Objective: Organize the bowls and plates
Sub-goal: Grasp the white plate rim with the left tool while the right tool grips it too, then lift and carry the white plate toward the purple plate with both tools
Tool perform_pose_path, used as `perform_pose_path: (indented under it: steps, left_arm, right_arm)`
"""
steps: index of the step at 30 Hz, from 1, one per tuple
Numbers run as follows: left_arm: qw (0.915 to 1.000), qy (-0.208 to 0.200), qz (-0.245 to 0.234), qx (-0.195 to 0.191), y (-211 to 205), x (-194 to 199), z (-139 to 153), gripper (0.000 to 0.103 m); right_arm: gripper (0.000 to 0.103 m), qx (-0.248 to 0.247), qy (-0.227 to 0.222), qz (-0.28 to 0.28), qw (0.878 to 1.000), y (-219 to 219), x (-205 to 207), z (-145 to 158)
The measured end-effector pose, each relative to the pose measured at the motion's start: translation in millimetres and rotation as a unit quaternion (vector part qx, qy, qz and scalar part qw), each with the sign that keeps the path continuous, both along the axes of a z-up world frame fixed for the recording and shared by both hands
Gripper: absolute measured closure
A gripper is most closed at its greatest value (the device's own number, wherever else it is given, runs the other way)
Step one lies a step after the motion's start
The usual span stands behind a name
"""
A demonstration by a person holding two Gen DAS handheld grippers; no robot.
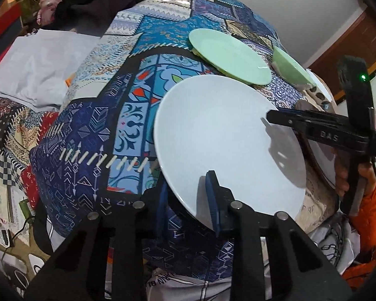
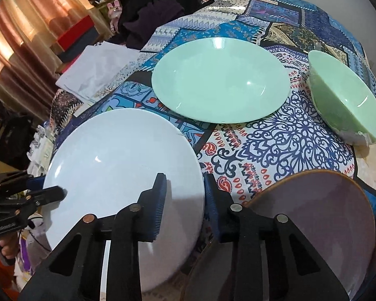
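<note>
Straddling the white plate's [image 2: 122, 165] rim, both grippers — left [image 1: 188, 200], right [image 2: 185, 200] — stand parted, not clamped; green plate [image 2: 220, 80] beyond.

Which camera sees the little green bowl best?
The right wrist view: the green bowl shows whole there, tilted, so you see its outside wall and rim. The left wrist view catches only a small, far-off sliver of it behind the green plate.
</note>
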State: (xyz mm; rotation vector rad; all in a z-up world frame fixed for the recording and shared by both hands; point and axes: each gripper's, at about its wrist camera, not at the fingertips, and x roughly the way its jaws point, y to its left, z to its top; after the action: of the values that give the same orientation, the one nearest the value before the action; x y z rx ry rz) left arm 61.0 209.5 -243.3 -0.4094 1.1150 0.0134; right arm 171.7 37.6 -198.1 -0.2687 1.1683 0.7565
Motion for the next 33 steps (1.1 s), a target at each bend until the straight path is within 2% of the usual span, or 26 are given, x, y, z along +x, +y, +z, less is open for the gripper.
perform_pose_path:
  steps: [9,21,26,33]
  left_arm:
    - [1.0,-0.002,0.003,0.001,-3.1,-0.9,0.4,0.073]
    - [0.9986,-0.004,0.05,0.017,20.6,-1.0,-0.9,0.073]
    - [0.9989,0.001,0.044,-0.017,26.8,-4.1,-4.8,0.073]
    - [0.9994,-0.002,0.032,-0.015,18.0,-11.3,-3.2,0.073]
  right_arm:
    - [0.074,-0.016,-0.023,0.008,1.0,5.8,-3.2,-2.5]
    - [0.077,0.011,0.004,0.022,1.0,4.1,-18.7,1.9]
    - [0.08,0.006,0.006,0.023,1.0,5.6,-18.0,-1.0]
    - [0.077,-0.001,0.004,0.032,0.999,9.1,-19.0,-4.0]
